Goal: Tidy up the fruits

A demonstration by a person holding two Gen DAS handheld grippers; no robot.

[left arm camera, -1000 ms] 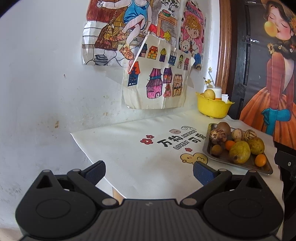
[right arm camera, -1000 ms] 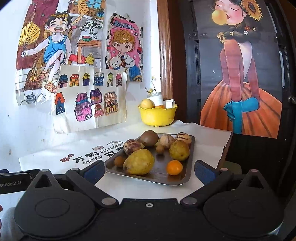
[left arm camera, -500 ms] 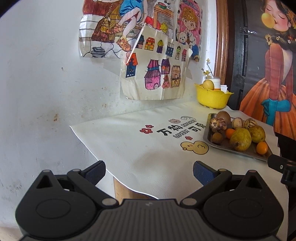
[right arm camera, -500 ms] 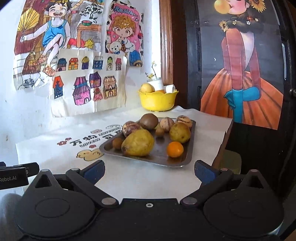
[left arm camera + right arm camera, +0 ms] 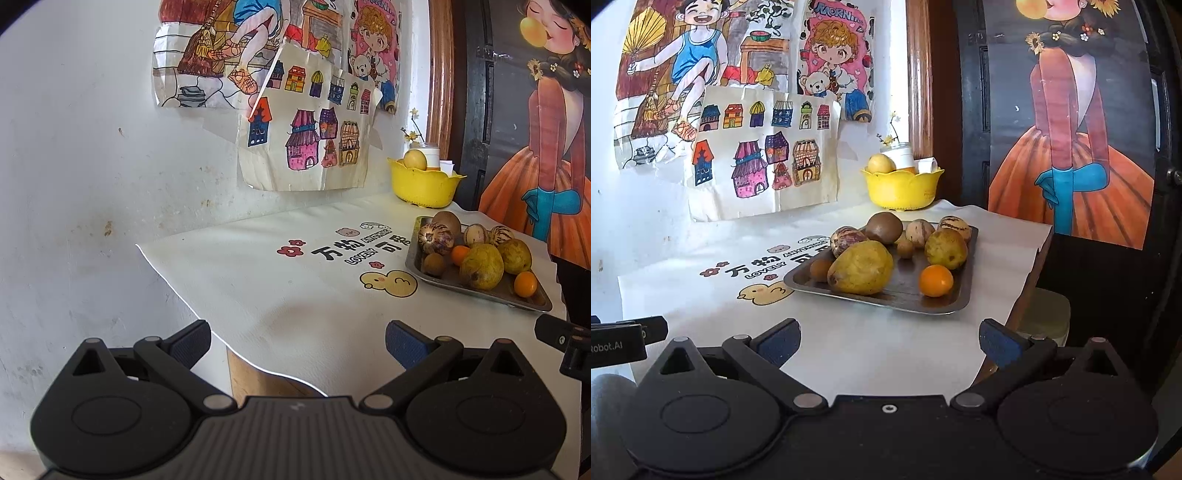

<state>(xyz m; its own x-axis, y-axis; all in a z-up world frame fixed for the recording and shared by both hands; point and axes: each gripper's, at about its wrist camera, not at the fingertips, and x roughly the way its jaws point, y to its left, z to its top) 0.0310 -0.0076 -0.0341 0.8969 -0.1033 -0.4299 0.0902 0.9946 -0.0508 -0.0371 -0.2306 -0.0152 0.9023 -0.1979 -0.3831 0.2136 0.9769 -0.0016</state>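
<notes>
Fruits lay heaped on a metal tray point(image 5: 962, 291) that sat on the white printed cloth point(image 5: 849, 332) near the table's right edge, towards its far end, with the yellow bowl point(image 5: 901, 190) behind it in the far right corner against the wall. On the tray, a large yellow-green pear-shaped fruit point(image 5: 860, 266) rested at the near left, a small orange citrus point(image 5: 936, 280) at the near right, and a second yellow-green fruit point(image 5: 946, 248) just behind the citrus. A brown kiwi point(image 5: 884, 228) sat at the far end, flanked by striped, mottled fruits point(image 5: 846, 238), while a small brown round fruit point(image 5: 820, 268) lay touching the big one's left side. The bowl held a pale yellow fruit point(image 5: 881, 163) beside a white jar point(image 5: 901, 157). The right gripper point(image 5: 888, 341) hovered over the near edge of the table, its jaws spread wide and holding nothing, the tray straight ahead of it but well apart. The left gripper point(image 5: 297, 341) hung at the table's near left corner, its jaws likewise wide apart and empty, with the tray point(image 5: 532, 299) off to its right across the cloth point(image 5: 258, 288). Coloured drawings point(image 5: 306, 140) were taped to the white wall beyond the table's far edge
</notes>
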